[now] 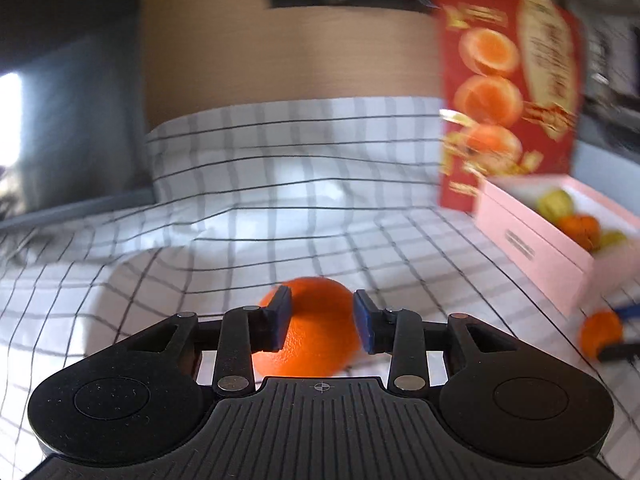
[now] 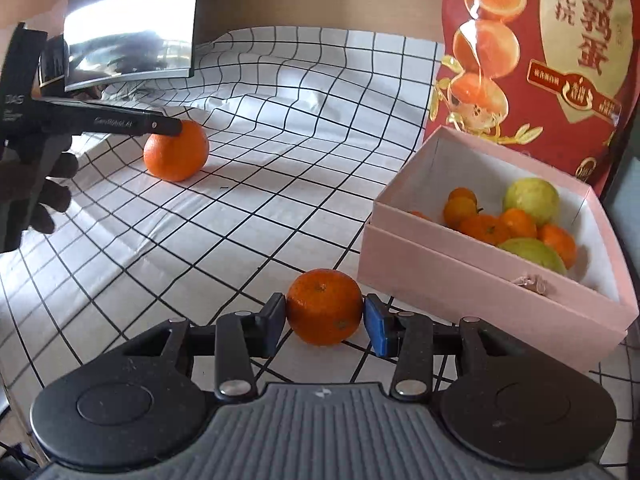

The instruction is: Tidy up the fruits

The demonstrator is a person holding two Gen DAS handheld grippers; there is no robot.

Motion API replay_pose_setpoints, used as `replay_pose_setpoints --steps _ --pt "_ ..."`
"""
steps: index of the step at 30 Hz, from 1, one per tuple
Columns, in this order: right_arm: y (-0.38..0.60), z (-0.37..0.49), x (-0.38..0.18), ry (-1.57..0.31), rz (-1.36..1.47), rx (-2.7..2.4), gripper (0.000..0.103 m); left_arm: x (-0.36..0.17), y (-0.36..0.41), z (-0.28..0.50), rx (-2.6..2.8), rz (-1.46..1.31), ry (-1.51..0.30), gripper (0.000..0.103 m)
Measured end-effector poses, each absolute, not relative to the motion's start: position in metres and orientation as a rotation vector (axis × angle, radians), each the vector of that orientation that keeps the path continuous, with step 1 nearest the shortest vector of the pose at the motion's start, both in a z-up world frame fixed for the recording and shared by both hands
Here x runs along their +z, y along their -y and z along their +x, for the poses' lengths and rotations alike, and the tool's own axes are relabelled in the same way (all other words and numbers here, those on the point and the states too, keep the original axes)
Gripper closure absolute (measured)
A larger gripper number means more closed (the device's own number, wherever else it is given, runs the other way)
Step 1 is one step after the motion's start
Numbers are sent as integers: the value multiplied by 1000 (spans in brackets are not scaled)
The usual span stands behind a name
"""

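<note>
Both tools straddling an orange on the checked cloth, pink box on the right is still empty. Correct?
Not quite. The pink box is not empty: the right wrist view shows several small oranges and two green fruits in it. The rest holds: the left tool and right tool each straddle an orange on the checked cloth.

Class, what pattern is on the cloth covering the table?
White cloth with a thin black grid of squares, sharpest in the right wrist view.
</note>
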State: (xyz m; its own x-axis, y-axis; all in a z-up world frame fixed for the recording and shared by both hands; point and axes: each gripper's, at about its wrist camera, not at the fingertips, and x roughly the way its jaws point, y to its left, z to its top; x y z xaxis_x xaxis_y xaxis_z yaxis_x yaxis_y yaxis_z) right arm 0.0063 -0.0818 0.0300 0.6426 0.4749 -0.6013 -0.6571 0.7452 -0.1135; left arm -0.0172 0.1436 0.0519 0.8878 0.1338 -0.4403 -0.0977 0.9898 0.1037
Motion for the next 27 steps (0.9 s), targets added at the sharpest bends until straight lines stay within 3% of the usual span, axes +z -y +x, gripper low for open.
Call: replay_pose_setpoints --steps 14,18,20,22,27 --pt "79 5 14 -561 -362 652 58 44 -134 -7 109 316 -465 63" --pt "80 9 14 -579 -332 661 58 42 -134 -4 99 350 -479 52" --pt "81 9 13 -582 -326 662 57 39 -134 -1 82 353 -484 35" --pt "82 9 13 -580 -324 660 57 36 -135 0 85 359 -491 29" --pt "84 10 13 -588 -308 649 52 33 -144 7 109 354 -488 27"
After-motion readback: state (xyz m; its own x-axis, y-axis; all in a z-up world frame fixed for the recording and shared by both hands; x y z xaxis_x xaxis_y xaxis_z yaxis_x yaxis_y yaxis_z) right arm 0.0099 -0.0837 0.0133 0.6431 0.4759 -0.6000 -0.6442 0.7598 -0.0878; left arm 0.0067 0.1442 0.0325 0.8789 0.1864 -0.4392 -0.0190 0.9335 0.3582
